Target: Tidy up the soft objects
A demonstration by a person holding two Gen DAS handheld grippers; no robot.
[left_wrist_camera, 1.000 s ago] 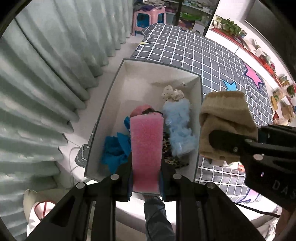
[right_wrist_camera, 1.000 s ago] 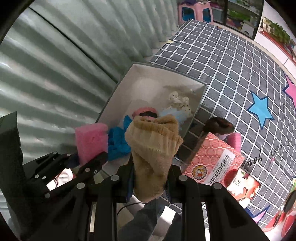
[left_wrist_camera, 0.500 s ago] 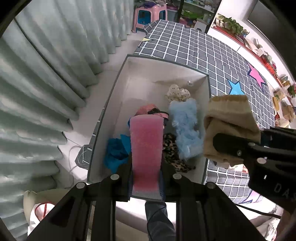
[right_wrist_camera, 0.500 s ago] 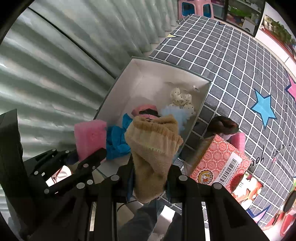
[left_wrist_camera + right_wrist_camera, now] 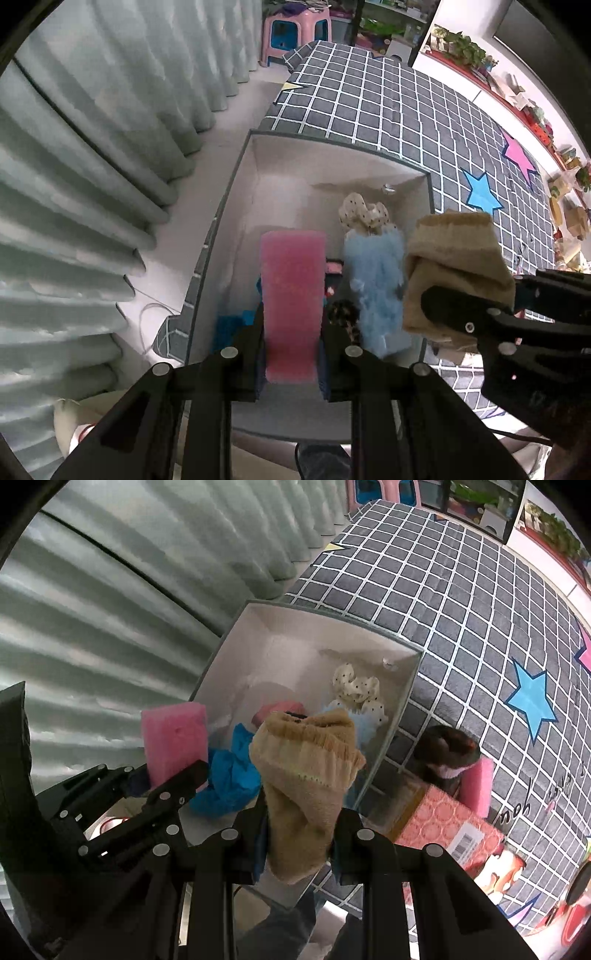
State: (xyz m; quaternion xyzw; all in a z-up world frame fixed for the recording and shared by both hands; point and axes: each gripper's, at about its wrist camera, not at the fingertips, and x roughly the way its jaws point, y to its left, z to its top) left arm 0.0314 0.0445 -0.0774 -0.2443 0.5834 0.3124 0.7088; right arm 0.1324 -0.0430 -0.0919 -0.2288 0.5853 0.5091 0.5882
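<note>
Left gripper [image 5: 291, 325]: clamped on pink sponge [image 5: 291, 295], held above white box [image 5: 236, 206]. Right gripper [image 5: 299, 834]: clamped on tan sock [image 5: 303, 775], at box's right rim. In box: blue cloth [image 5: 229, 775], light-blue fluff [image 5: 376, 280], dotted scrunchie [image 5: 364, 216], leopard-print piece [image 5: 345, 314]. Beside box, on checked mat [image 5: 388, 99]: red carton [image 5: 443, 823].

sponge [image 5: 291, 295] hides most of what we see as a red item | leopard cloth [image 5: 345, 317] half hidden | pink block [image 5: 480, 788] partly behind dark plush [image 5: 445, 753]
</note>
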